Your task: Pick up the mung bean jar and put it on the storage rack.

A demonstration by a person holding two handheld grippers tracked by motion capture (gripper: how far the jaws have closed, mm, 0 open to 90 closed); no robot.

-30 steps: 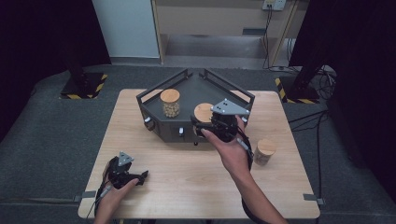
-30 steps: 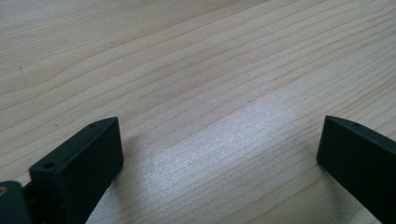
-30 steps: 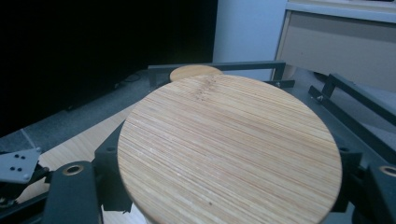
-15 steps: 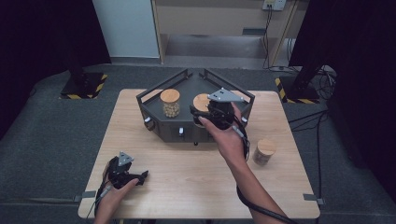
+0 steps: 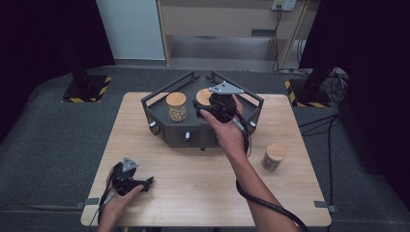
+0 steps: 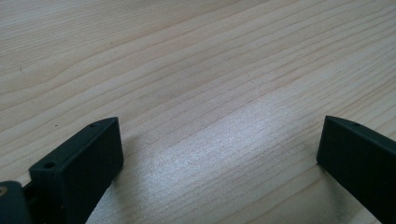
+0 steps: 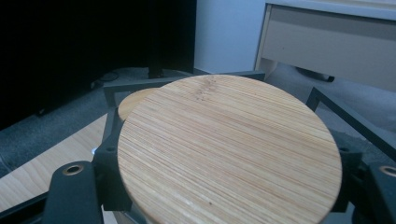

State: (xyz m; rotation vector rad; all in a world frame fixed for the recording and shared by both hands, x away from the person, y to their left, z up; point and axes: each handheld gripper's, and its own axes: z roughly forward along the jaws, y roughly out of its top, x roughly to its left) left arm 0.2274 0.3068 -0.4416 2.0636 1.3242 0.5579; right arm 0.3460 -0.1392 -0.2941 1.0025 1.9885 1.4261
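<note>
In the high view my right gripper [image 5: 209,104] is shut on a glass jar with a round bamboo lid [image 5: 205,96], held over the right half of a dark angular rack [image 5: 203,131]. In the right gripper view that lid [image 7: 229,149] sits between the two black jaws, which press on its sides. A second jar with pale contents [image 5: 176,107] stands in the rack's left half, and its lid [image 7: 133,103] peeks out behind the held one. My left gripper [image 5: 139,184] rests open on the table near the front left; its jaws [image 6: 219,144] stand wide apart over bare wood.
A third lidded jar [image 5: 274,157] stands on the wooden table [image 5: 193,193] to the right of my right forearm. The rack's raised frame bars [image 7: 187,80] run around the held jar. Dark floor and stands surround the table.
My right hand has carried the jar away from the rack's front edge, farther back over the rack. The left gripper has stayed put.
</note>
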